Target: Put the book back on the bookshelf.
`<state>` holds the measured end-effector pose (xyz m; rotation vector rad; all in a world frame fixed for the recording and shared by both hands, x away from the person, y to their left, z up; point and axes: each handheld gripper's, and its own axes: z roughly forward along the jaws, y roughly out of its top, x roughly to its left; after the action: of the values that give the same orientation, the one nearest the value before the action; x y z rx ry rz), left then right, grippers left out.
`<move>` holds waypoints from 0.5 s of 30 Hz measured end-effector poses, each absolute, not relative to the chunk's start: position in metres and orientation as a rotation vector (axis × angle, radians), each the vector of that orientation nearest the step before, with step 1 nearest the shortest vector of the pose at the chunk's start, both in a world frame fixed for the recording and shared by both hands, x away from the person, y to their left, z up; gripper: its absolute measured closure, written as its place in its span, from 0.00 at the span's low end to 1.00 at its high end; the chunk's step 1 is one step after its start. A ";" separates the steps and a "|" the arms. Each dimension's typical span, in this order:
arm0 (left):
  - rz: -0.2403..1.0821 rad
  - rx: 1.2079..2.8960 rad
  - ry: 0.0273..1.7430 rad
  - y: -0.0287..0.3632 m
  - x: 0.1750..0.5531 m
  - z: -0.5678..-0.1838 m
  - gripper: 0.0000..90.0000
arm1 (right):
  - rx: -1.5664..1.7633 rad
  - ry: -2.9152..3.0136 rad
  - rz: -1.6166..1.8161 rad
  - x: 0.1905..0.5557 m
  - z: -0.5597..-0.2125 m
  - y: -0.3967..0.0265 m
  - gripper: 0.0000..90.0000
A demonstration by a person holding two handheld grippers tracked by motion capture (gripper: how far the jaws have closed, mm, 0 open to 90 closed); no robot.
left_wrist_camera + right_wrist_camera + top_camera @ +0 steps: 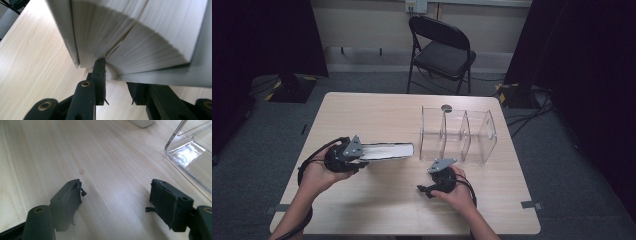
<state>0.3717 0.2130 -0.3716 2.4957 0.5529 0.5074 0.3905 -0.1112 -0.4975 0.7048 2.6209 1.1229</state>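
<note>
Book (384, 151) lies on the desk (377, 205) left of the clear rack (458, 135); the left tongs (116, 75) clamp some pages and one cover to lift it, while the right tongs (116, 195) wait wide, empty.

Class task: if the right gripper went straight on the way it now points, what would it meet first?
Probably bare table: the right gripper, jaws open, points along the wood, with the clear organiser off to one side.
</note>
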 end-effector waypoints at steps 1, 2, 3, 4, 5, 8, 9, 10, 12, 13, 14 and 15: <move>0.510 2.492 0.553 0.214 0.371 -0.372 0.77 | 0.703 2.620 1.129 0.390 -0.498 -0.111 0.27; 0.502 2.493 0.555 0.214 0.371 -0.371 0.77 | 0.704 2.618 1.132 0.390 -0.498 -0.112 0.27; 0.507 2.493 0.556 0.215 0.371 -0.371 0.77 | 0.705 2.617 1.135 0.390 -0.498 -0.112 0.27; 0.496 2.501 0.560 0.215 0.371 -0.371 0.77 | 0.708 2.616 1.136 0.390 -0.498 -0.112 0.27; 0.494 2.493 0.561 0.215 0.372 -0.371 0.77 | 0.706 2.615 1.137 0.390 -0.498 -0.112 0.27; 0.485 2.486 0.574 0.216 0.374 -0.370 0.77 | 0.703 2.607 1.147 0.390 -0.499 -0.112 0.26; 0.481 2.489 0.572 0.216 0.375 -0.369 0.78 | 0.704 2.604 1.150 0.390 -0.500 -0.112 0.26; 0.469 2.488 0.576 0.216 0.377 -0.369 0.77 | 0.703 2.600 1.155 0.390 -0.500 -0.113 0.26; 0.481 2.488 0.586 0.217 0.378 -0.368 0.78 | 0.708 2.596 1.161 0.390 -0.500 -0.113 0.26; 0.465 2.488 0.584 0.218 0.380 -0.368 0.78 | 0.705 2.595 1.162 0.390 -0.501 -0.113 0.26; 0.455 2.487 0.590 0.218 0.380 -0.368 0.78 | 0.705 2.595 1.163 0.390 -0.501 -0.113 0.26; 0.450 2.488 0.589 0.218 0.382 -0.367 0.78 | 0.710 2.596 1.161 0.390 -0.500 -0.113 0.26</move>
<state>0.3815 0.2183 -0.3672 2.4884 0.5894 0.4499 0.3897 -0.1127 -0.5005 0.7097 2.5957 1.1614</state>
